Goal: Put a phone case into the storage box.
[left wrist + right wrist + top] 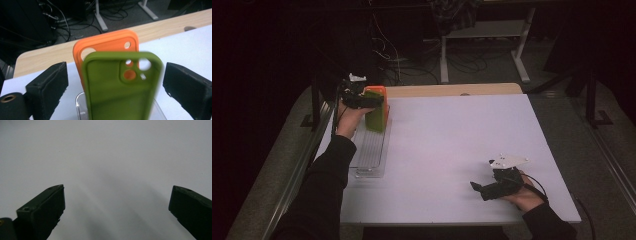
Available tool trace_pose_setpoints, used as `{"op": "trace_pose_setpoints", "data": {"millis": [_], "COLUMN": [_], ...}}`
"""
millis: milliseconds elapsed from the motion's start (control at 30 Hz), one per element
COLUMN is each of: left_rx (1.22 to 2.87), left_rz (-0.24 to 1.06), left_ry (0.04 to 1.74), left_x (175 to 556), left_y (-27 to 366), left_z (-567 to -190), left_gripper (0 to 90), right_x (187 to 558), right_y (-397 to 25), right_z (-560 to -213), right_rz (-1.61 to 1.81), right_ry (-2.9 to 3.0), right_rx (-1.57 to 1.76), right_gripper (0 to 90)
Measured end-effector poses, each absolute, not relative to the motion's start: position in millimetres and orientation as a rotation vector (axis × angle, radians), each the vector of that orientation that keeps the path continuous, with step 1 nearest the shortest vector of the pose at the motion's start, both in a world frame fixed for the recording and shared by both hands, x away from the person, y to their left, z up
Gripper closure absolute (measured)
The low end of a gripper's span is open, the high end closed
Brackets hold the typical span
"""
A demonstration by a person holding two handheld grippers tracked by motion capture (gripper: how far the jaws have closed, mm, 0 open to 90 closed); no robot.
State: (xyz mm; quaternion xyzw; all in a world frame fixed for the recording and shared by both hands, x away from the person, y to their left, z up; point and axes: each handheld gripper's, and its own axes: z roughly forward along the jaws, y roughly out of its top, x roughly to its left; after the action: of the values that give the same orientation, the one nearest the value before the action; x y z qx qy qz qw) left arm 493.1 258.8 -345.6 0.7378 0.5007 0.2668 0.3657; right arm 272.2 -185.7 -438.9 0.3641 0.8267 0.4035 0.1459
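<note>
a green phone case is seen upright in a clear rack at the tabletop's far left corner, an orange phone case just behind it. the left gripper is spread around the green case, not touching. the right gripper is held released near the right front edge.

The phone case in the middle of the left gripper view is showing green, and the phone case behind it is showing bright orange. The tray at the left of the high view is looking clear, with thin lines across it. The worktop is showing pale white, with a light wood strip along its far edge. Each tool is showing black.
</note>
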Motion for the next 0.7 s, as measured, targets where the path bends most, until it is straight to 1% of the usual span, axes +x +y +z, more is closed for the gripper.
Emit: {"op": "trace_pose_setpoints", "data": {"millis": [133,300,667,700], "left_rx": [1.863,1.863,1.929,1.913], "left_rz": [0.682,0.651,0.530,0.512], "left_ry": [1.275,1.244,1.064,1.059], "left_x": [490.7,484.9,449.4,445.3], "left_y": [260.1,264.4,274.4,274.6], "left_z": [-340.8,-333.0,-320.4,-320.6], "left_gripper": [3.0,3.0,2.3,2.3], "right_x": [271.9,272.3,272.0,271.8], "right_y": [-185.5,-185.6,-186.2,-186.0], "right_z": [-438.7,-438.7,-437.7,-437.5], "right_rz": [1.159,1.162,1.171,1.174], "right_ry": [2.386,2.382,2.378,2.376], "right_rx": [1.040,1.036,1.021,1.026], "right_gripper": [0.0,0.0,0.0,0.0]}}
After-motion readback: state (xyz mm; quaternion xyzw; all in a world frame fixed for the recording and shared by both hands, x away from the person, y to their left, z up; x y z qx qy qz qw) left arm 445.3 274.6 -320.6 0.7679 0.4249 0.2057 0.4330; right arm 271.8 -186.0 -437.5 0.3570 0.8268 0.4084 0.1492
